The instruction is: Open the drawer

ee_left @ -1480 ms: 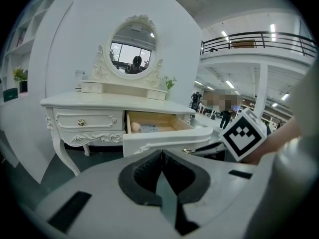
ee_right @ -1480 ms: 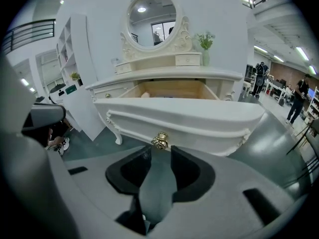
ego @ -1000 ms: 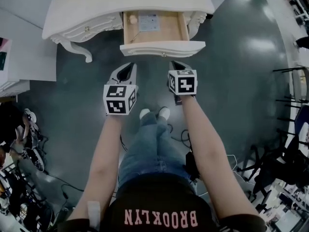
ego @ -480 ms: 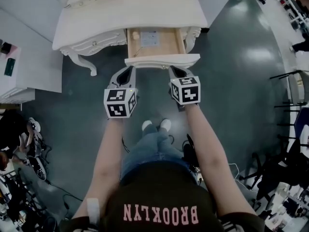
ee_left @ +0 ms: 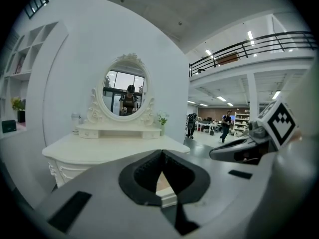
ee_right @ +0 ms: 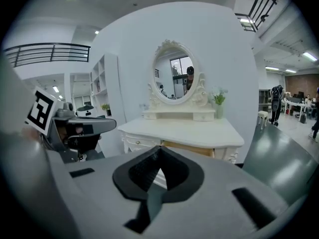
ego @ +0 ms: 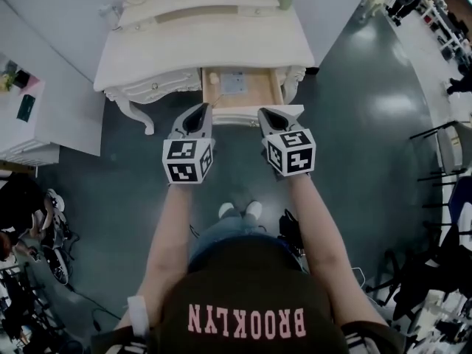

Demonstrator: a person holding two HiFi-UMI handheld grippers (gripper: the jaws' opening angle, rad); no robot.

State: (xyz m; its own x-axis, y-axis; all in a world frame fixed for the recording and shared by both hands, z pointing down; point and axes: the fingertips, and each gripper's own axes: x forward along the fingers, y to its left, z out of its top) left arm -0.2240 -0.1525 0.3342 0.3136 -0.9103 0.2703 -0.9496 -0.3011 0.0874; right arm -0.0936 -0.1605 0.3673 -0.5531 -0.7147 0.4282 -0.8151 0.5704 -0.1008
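A white dressing table with an oval mirror stands ahead of me. Its middle drawer is pulled out, and the wooden inside holds a paper card and a small round thing. My left gripper and right gripper hang side by side in the air in front of the drawer front, above its height. Both are shut with nothing between the jaws. Neither touches the drawer. In the right gripper view the wooden side of the drawer shows under the tabletop.
A white cabinet stands to the left of the table. Cables and shoes lie on the dark floor at lower left, and chairs stand at the right. My feet are on the floor below the grippers.
Both grippers have risen and now overlap the drawer front in the head view. They stayed shut. The drawer stayed pulled out.
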